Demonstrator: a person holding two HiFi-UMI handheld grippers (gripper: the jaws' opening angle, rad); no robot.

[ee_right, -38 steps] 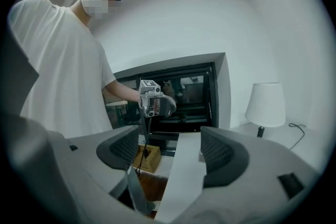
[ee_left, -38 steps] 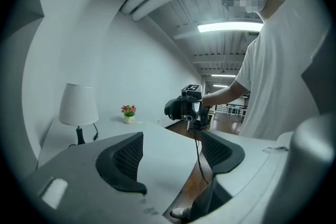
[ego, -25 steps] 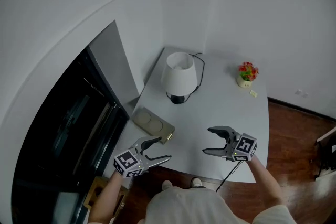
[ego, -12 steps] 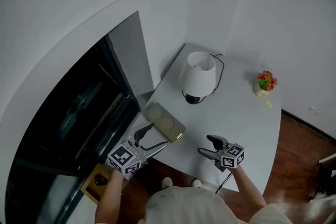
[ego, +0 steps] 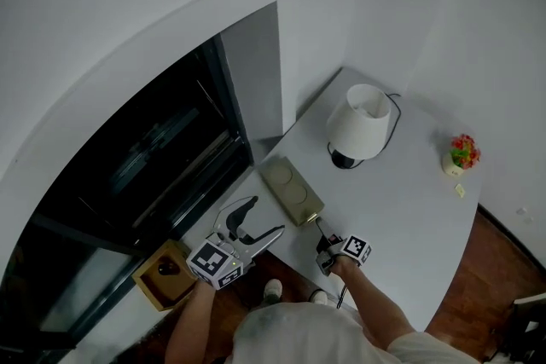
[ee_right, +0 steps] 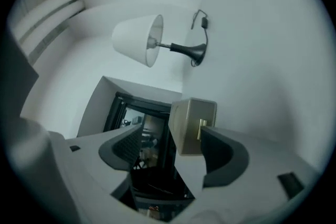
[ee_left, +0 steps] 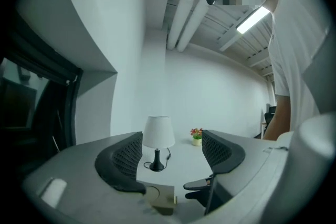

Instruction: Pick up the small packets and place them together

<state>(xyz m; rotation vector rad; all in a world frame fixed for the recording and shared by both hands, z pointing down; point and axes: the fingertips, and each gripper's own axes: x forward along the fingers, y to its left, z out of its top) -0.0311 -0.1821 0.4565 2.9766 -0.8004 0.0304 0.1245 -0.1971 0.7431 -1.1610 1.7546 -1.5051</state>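
Note:
One small pale packet [ego: 460, 190] lies on the white table [ego: 401, 209] at the far right, beside a little flower pot [ego: 461, 154]. An olive box [ego: 293, 190] with a gold clasp sits near the table's left edge. My right gripper [ego: 324, 250] hovers at the box's near end, rolled on its side; its jaws are closing, and the box [ee_right: 193, 124] stands just past the tips with no pad pressing on it. My left gripper [ego: 266, 216] is open and empty, left of the box. In the left gripper view the box [ee_left: 161, 198] lies low between the jaws of that gripper [ee_left: 172, 139].
A white lamp [ego: 358, 128] with a black cord stands at the back of the table. A dark glass door [ego: 145, 166] fills the left side. A small wooden box [ego: 167, 275] sits on the floor below the table's corner. The table's near edge runs under my hands.
Both grippers have moved left toward the olive box at the table's corner. The right gripper has rolled over and its jaws stand narrower. The head view has swung left.

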